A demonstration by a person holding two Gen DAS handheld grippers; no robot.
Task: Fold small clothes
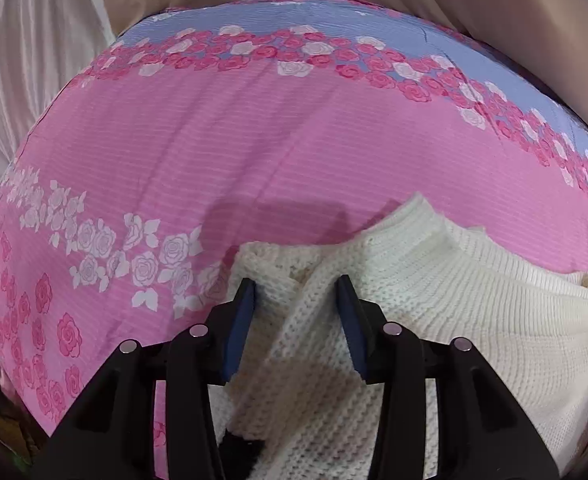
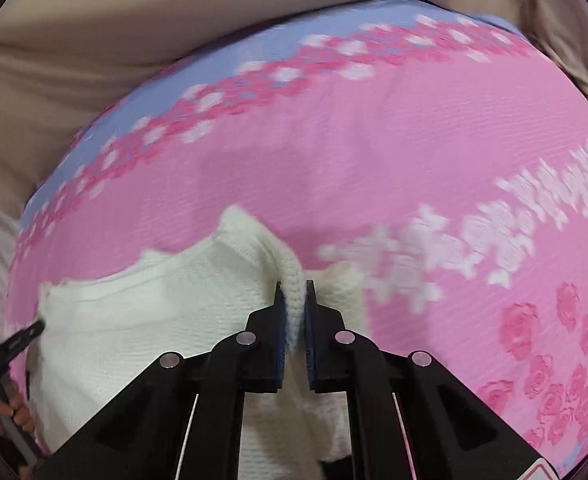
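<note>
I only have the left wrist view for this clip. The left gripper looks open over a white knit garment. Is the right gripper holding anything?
Observer: Yes. The right gripper is shut on a ribbed edge of the white knit garment.
Operator: Is that edge lying flat on the sheet?
Observer: No. It stands up as a pinched ridge above the pink floral sheet.
Operator: Can you see the left gripper from there?
Observer: Only partly: a dark piece shows at the far left edge, beside the garment; which gripper it belongs to I cannot tell. In its own view the left gripper is open.
</note>
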